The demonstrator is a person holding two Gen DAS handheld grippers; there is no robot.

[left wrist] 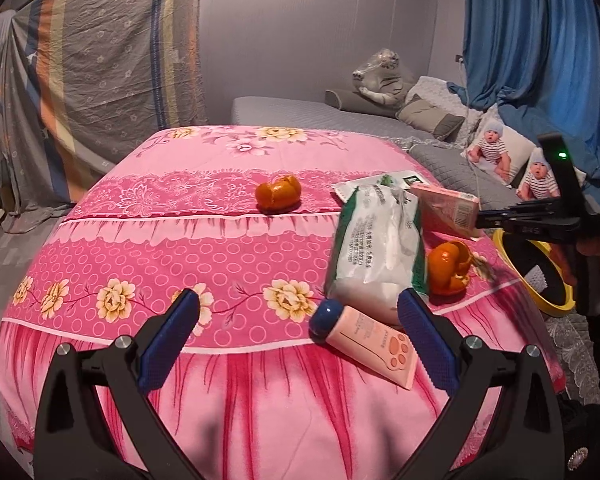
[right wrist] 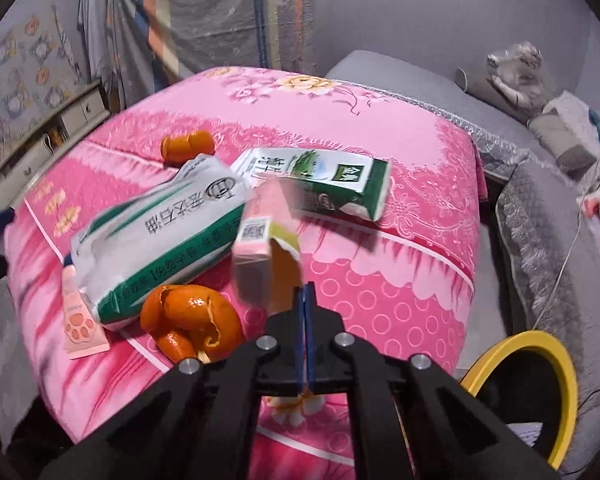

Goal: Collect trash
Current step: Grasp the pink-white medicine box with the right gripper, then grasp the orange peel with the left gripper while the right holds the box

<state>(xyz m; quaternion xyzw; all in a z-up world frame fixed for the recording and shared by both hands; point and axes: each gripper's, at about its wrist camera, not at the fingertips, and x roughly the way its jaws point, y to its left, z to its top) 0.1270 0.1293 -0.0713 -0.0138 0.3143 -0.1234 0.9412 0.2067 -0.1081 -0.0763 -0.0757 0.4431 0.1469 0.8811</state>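
My right gripper (right wrist: 305, 292) is shut on the flap of a small pink carton (right wrist: 260, 236) and holds it above the pink cloth; it also shows in the left wrist view (left wrist: 446, 205). My left gripper (left wrist: 298, 312) is open and empty, low over the table's near edge. A pink tube with a blue cap (left wrist: 364, 338) lies just inside its right finger. A white and green bag (left wrist: 374, 248), a green and white milk carton (right wrist: 320, 180) and two orange peels (left wrist: 278, 193) (left wrist: 448, 266) lie on the cloth.
A yellow-rimmed bin (right wrist: 540, 384) stands on the floor right of the table; it also shows in the left wrist view (left wrist: 540, 272). A grey sofa (left wrist: 300, 114) with cushions and a plush toy is behind. Striped sheets hang at the left.
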